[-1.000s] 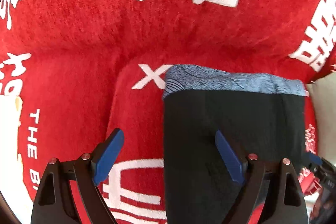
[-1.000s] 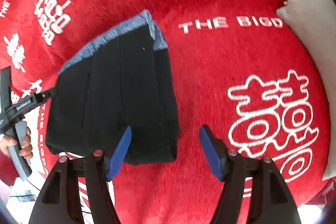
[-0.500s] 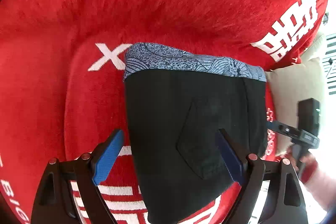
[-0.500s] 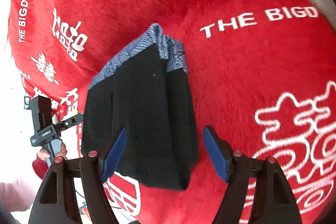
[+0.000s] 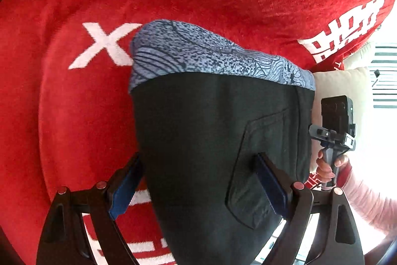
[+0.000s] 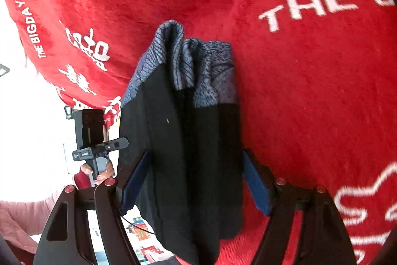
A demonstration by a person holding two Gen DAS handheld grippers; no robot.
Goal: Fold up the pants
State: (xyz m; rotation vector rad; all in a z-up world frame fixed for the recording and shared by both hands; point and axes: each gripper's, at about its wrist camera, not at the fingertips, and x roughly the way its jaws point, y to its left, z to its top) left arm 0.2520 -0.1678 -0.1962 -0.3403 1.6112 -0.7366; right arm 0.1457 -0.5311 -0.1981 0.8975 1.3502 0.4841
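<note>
Left view shows the pants' (image 5: 218, 140) pocket; right view, stacked folds (image 6: 188, 131).

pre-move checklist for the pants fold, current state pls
1. Left gripper jaws spread: ok, both blue pads apart, nothing clamped.
2. Right gripper jaws spread: ok, open on either side of the bundle.
3. Black folded pants with blue-grey patterned waistband compact: ok, stacked layers with the waistband at the far end.
4. Layer edges aligned: not ok, the right wrist view shows waistband folds bunched and uneven.
5. Pants fully supported by the red plush blanket with white lettering: cannot tell, the near end seems to overhang the blanket's edge.
6. Grippers clear of each other: ok, each is visible off to the side in the other's view.
</note>
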